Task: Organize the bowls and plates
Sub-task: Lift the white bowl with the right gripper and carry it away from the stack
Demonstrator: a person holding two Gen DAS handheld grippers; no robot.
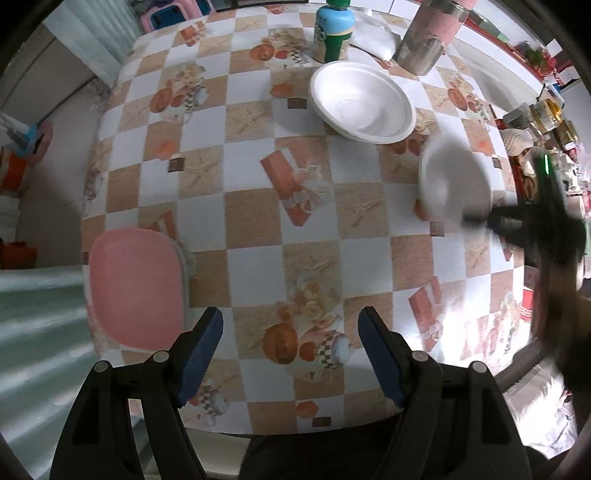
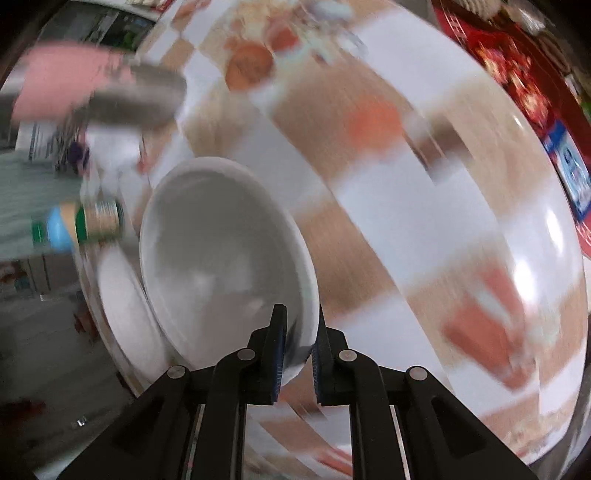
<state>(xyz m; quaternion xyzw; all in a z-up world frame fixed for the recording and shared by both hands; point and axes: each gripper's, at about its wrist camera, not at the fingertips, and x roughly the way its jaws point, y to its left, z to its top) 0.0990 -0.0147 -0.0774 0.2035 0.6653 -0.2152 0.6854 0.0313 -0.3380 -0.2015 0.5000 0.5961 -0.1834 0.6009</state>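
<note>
- The right gripper (image 2: 298,354) pinches the near rim of a white bowl (image 2: 221,254): one blue pad sits inside the wall, the other outside, drawn close together with the rim between them.
- From those fingers the bowl stretches away and to the left; in the left wrist view the same bowl (image 1: 454,181) shows blurred at the right side of the table (image 1: 258,221), with the dark gripper on its near-right edge.
- The white plate (image 1: 362,101) lies farther off and to the left of the bowl, close by it. In the right wrist view its rim (image 2: 125,314) peeks out just left of the bowl.
- My guess is the bowl goes onto or beside that plate, so the move would run left and away; the right hand is much the nearer.
- The left gripper (image 1: 291,354) hangs over the near edge of the table with its fingers spread wide and nothing between them.
- A pink tray (image 1: 136,288) sits at the near left, just left of the left gripper's fingers.
- Beyond the plate stand a green and blue bottle (image 1: 334,29) and a metal canister (image 1: 428,37); they could be bumped if the bowl swings too far.
- Nothing lies on the cloth between bowl and plate.
</note>
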